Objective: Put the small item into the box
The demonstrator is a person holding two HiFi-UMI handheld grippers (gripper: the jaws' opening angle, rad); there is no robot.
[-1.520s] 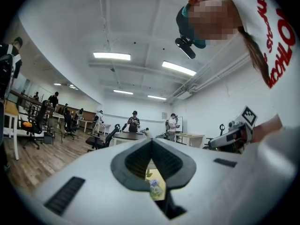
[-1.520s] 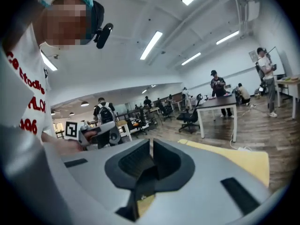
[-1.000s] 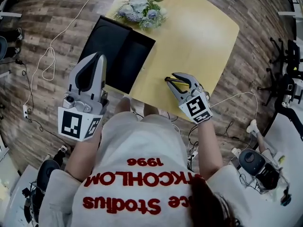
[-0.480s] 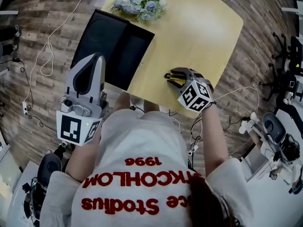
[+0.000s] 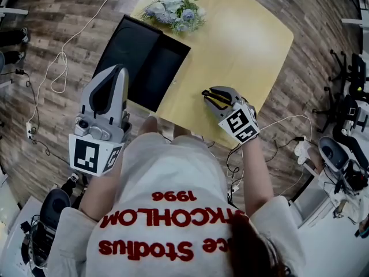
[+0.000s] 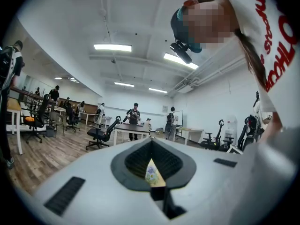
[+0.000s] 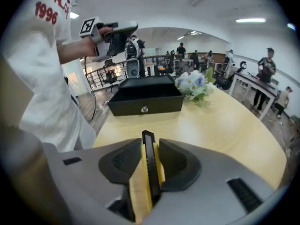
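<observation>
At the head view's lower centre, red "1996" is read on a white shirt (image 5: 173,172). A yellow-black utility knife (image 7: 149,168) is clamped by the right gripper (image 5: 209,96), whose fingers have just been closing. The left gripper (image 5: 119,70) fingers are pressed together, empty.

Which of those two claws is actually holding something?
The right claw: its jaws have just been closing on a yellow-and-black utility knife. The left claw, beside the black box, is shut and empty.

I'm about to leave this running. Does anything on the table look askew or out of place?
Nothing is spilled or broken. One thing to watch: the black box sits right at the left edge of the table in the head view and may overhang it. The flowers lie beside it.
</observation>
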